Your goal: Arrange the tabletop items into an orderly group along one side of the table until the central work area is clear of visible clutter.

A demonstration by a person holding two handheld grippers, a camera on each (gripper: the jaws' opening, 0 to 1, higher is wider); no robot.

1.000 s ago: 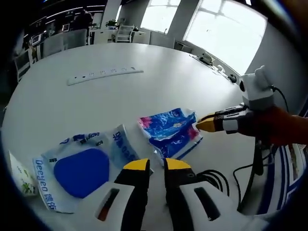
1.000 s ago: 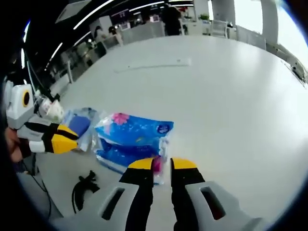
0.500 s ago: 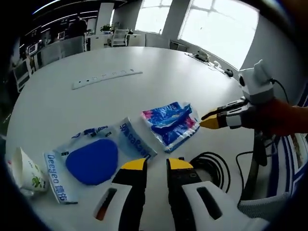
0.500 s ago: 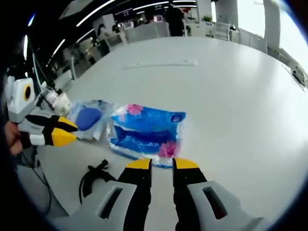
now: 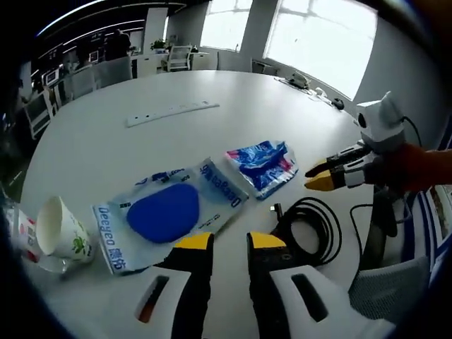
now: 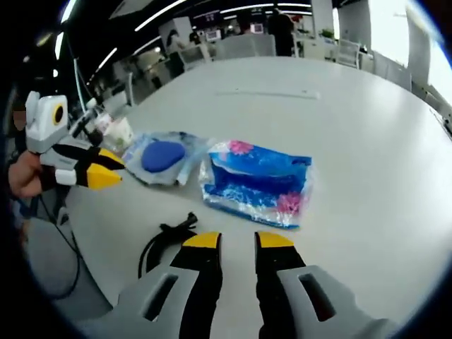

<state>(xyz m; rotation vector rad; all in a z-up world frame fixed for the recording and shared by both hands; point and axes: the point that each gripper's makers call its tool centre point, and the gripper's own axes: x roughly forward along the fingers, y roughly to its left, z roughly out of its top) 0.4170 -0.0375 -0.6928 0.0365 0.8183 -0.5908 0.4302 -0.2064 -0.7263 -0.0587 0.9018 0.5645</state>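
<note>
White table carries a blue tissue pack, a clear pouch with a blue pad, a paper cup and a coiled black cable. Left gripper and right gripper hover empty, fingers slightly apart.

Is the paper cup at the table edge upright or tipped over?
Tipped. In the left gripper view the paper cup lies on its side on the table, its open mouth facing the camera beside the clear packet.
</note>
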